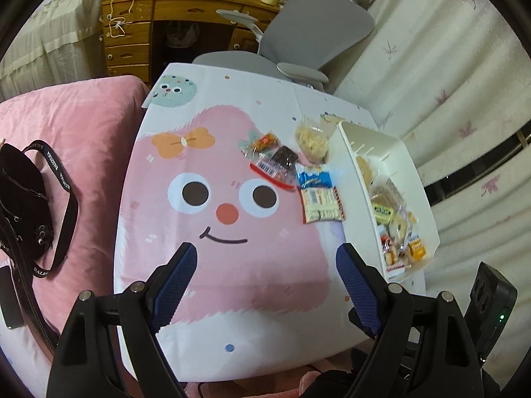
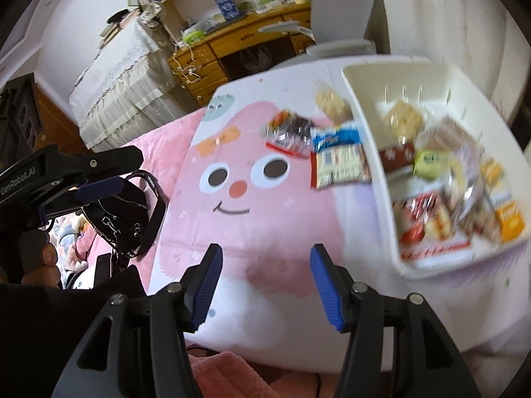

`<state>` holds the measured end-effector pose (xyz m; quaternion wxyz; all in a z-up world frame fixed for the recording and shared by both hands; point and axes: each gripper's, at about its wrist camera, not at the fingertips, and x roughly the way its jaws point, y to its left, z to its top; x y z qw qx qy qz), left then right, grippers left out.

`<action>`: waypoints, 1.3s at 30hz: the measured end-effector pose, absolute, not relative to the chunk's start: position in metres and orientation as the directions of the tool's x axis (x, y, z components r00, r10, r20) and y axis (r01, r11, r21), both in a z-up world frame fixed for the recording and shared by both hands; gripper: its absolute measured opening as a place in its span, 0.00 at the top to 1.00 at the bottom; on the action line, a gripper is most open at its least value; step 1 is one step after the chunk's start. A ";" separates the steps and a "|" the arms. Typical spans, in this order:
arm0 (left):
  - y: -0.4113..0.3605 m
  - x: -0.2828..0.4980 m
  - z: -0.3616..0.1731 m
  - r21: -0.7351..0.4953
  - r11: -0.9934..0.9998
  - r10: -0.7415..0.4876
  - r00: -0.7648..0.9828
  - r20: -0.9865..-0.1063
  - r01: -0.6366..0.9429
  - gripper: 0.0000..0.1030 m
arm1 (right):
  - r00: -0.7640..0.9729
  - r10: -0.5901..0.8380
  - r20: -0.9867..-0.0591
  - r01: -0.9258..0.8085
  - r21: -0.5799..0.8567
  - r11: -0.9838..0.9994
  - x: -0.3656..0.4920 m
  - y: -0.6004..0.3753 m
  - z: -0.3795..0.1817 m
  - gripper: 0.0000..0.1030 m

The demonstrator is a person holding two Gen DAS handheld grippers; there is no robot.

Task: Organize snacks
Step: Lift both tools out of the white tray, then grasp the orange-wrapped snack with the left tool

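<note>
Both grippers hover over the near part of a table covered by a pink cartoon-face cloth (image 1: 232, 282). My left gripper (image 1: 265, 252) is open with nothing between its blue pads. My right gripper (image 2: 265, 250) is open too, and empty. Loose snacks lie beyond them on the cloth: a cream packet (image 1: 322, 204), a blue-and-white packet (image 1: 313, 175), a dark packet (image 1: 283, 157), an orange-topped packet (image 1: 262, 142) and a clear bag of pale biscuits (image 1: 312, 139). To their right stands a white bin (image 1: 351, 152) holding several wrapped snacks (image 2: 448, 192), blurred in the right wrist view.
A black bag with a strap (image 1: 23, 199) lies on pink bedding (image 1: 93, 126) left of the table. A grey office chair (image 1: 315, 33) and a wooden desk (image 1: 139, 33) stand behind it. Pale curtains (image 1: 448, 83) hang on the right. A person's hand (image 2: 39, 265) shows at the left.
</note>
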<state>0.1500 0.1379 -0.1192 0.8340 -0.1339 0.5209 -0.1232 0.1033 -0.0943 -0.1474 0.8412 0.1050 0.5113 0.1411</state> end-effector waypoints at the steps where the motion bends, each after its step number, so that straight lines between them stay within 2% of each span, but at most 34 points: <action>1: 0.139 0.150 -0.122 -0.353 0.933 -0.349 0.419 -0.838 0.071 0.18 | 0.432 0.340 -0.835 -0.116 0.322 0.940 0.100 -0.092 -0.150 0.44; 9: 0.134 0.143 -0.138 -0.318 0.938 -0.346 0.370 -0.862 0.138 0.18 | 0.440 0.331 -0.835 0.000 0.368 0.930 0.086 -0.099 -0.161 0.25; 24: 0.139 0.169 -0.144 -0.132 0.976 -0.191 0.383 -0.904 0.175 0.18 | 0.511 0.343 -0.788 0.150 0.475 0.867 0.125 -0.100 -0.185 0.24; 32: 0.132 0.220 -0.154 -0.121 0.977 -0.179 0.359 -0.916 0.176 0.18 | 0.531 0.296 -0.794 0.187 0.450 0.873 0.167 -0.093 -0.190 0.24; 39: 0.124 0.277 -0.166 -0.083 0.980 -0.139 0.319 -0.938 0.182 0.18 | 0.546 0.274 -0.792 0.154 0.416 0.896 0.205 -0.079 -0.200 0.24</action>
